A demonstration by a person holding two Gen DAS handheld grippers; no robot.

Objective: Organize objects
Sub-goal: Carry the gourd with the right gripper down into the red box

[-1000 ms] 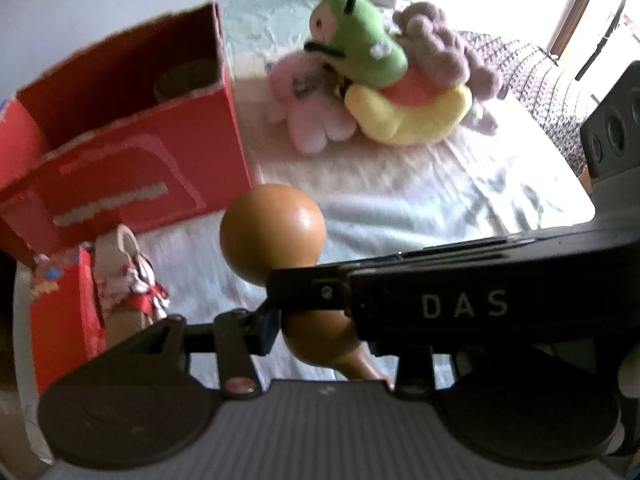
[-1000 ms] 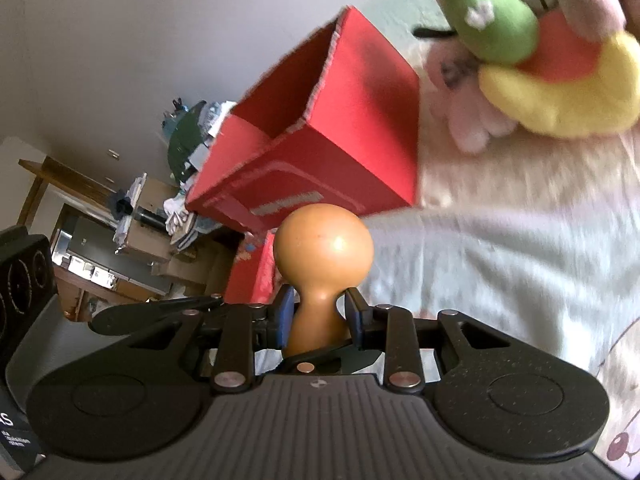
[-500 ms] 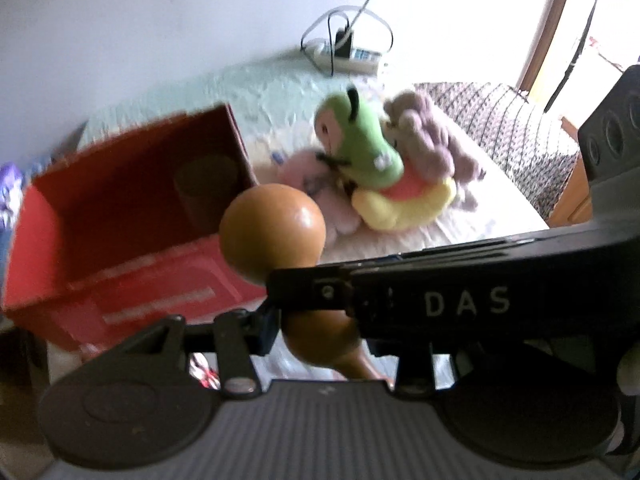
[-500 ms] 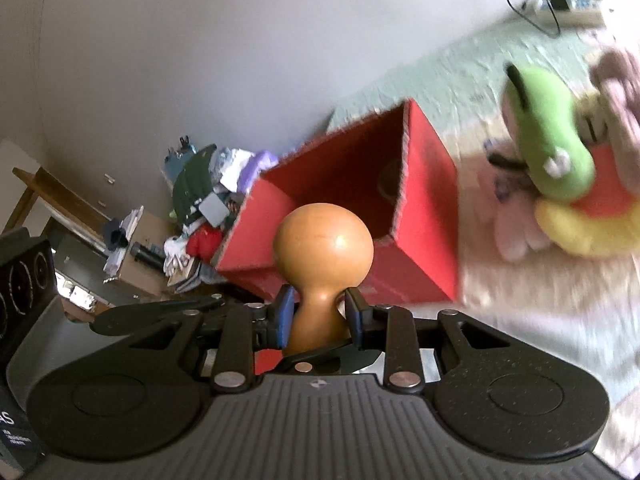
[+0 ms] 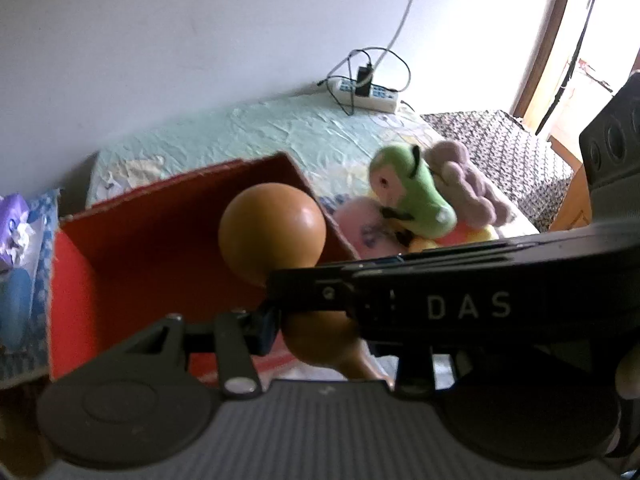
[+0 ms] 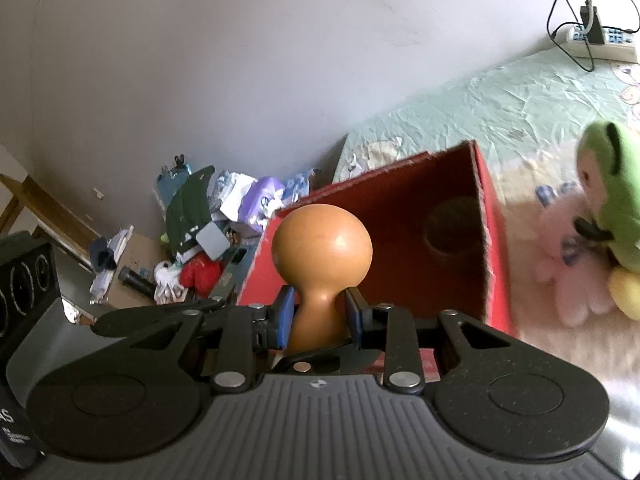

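Note:
An orange-brown gourd (image 6: 322, 248) is gripped at its narrow neck by my right gripper (image 6: 318, 316), which is shut on it, round end forward. It is held above the open red cardboard box (image 6: 486, 216). In the left wrist view the gourd (image 5: 272, 230) hangs over the box (image 5: 132, 240). The right gripper's body lies across the left gripper (image 5: 332, 324), hiding its right finger; its left pad (image 5: 266, 330) sits beside the gourd's lower bulb.
A pile of plush toys (image 5: 416, 196), green, pink, yellow and mauve, lies right of the box on the bed sheet (image 5: 256, 136). A power strip with cables (image 5: 366, 90) sits by the wall. Clutter (image 6: 200, 240) covers the floor left of the bed.
Both grippers have risen and moved toward the box with the gourd, which now hangs over the open top instead of in front of the box's side. The grip is unchanged.

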